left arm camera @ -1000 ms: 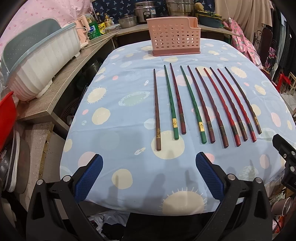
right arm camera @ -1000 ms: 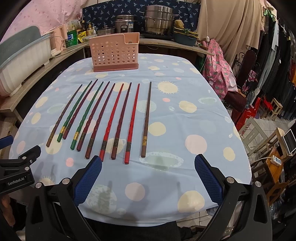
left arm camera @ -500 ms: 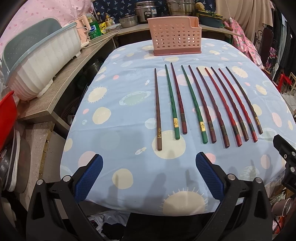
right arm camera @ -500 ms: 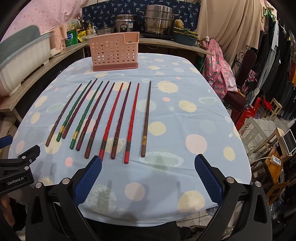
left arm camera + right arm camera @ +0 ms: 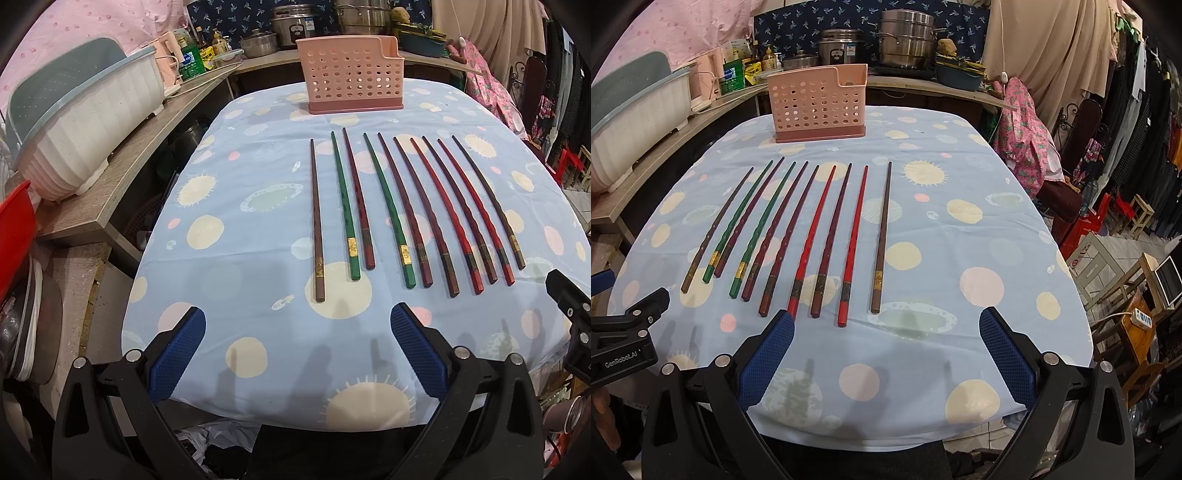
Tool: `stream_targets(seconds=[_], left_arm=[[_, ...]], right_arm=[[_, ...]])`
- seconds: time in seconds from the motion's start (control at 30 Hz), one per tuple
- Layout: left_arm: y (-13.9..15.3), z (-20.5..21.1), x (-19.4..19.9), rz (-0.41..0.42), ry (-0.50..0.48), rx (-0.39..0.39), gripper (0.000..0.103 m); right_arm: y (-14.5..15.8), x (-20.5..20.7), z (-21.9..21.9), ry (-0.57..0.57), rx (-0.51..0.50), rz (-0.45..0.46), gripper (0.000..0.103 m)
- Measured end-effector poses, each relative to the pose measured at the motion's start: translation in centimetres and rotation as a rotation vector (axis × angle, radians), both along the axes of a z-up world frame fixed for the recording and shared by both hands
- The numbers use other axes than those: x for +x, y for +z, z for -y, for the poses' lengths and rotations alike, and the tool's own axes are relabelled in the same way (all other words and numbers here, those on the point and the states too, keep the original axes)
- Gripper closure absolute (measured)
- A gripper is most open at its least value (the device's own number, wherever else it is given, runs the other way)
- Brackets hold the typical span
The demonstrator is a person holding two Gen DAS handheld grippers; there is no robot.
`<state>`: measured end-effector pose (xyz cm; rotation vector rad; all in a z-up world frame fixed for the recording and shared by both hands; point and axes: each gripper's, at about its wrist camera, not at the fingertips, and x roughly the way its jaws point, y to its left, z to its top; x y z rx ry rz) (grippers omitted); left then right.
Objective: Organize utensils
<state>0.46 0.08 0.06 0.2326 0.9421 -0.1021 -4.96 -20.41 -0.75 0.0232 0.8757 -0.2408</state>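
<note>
Starting point: ten lacquered wooden chopsticks [image 5: 406, 206] lie in a row on your blue spotted tablecloth [image 5: 240, 229]. Perforated pink plastic holder [image 5: 351, 75] looks empty. Left gripper [image 5: 297, 354] and right gripper [image 5: 886, 350] both gape wide, carrying nothing.

A table covered with a light blue cloth [image 5: 236, 258] printed with cream suns and pastel dots carries everything. At its far edge stands a pink perforated plastic utensil holder [image 5: 352, 75] on a darker pink base. Between the holder and the near edge lie ten long chopsticks [image 5: 406, 210] in a row, side by side, thin tips toward the holder: brown ones at both ends of the row, two green, the others red or dark red.
</note>
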Motion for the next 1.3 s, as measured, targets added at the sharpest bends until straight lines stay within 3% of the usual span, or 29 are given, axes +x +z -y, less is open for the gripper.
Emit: stream_targets(seconds=[1.3], left_arm=[[0.08,0.03,-0.12,0.004,0.000,0.002,0.007]], right_arm=[[-0.11,-0.09,0.30,-0.008,-0.010,0.006,0.007]])
